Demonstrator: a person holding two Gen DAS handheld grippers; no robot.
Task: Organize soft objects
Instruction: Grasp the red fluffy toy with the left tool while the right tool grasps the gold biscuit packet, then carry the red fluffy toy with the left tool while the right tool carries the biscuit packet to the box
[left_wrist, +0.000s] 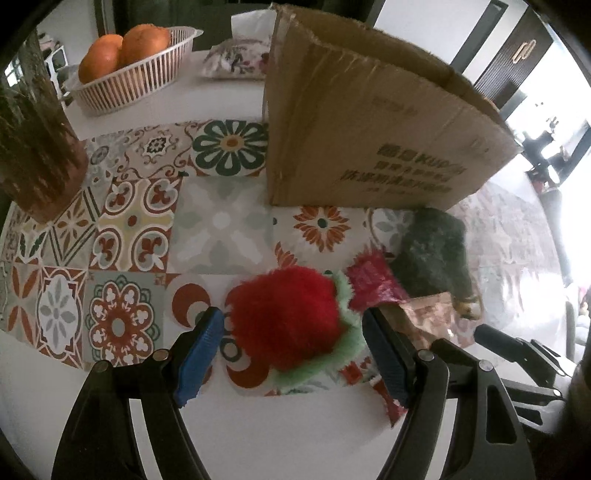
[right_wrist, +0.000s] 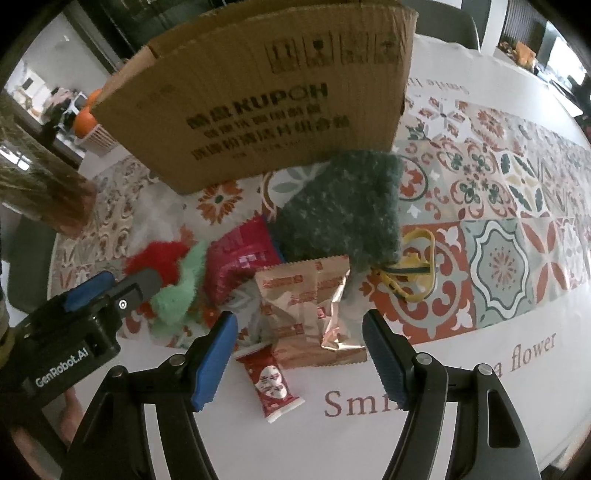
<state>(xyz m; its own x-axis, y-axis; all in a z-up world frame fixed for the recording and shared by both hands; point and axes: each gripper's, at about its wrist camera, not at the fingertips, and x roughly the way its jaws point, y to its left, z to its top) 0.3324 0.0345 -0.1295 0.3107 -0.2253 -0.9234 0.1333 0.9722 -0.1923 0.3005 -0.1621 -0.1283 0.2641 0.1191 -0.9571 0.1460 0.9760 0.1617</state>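
I have the left tongs (left_wrist: 291, 325) spread wide over the fluffy red pompom with its pale green fringe (left_wrist: 286, 317); the blue pads sit on either side of it, neither one touching, so nothing is gripped. The pompom lies on the tile-patterned cloth covering the surface (left_wrist: 221, 229), just in front of the open brown cardboard box printed with dark lettering (left_wrist: 369, 122). To its right lies a crinkled magenta foil packet (left_wrist: 369, 284), and beyond that a dark green knitted soft piece (left_wrist: 432, 251) close to the box's front wall.

My right tongs (right_wrist: 299, 343) are open as well, holding nothing, with the pale pink-gold snack sachets (right_wrist: 306, 295) between the pads and a small red wrapped sweet (right_wrist: 271, 384) lying just below them on the white part of the cloth. From this side the green knitted piece (right_wrist: 343, 210) overlaps the top right corner of the sachets, and a yellow ring with a clip (right_wrist: 417, 266) pokes out beside it. At the far left of the surface stands a white slatted basket of oranges (left_wrist: 129, 77)
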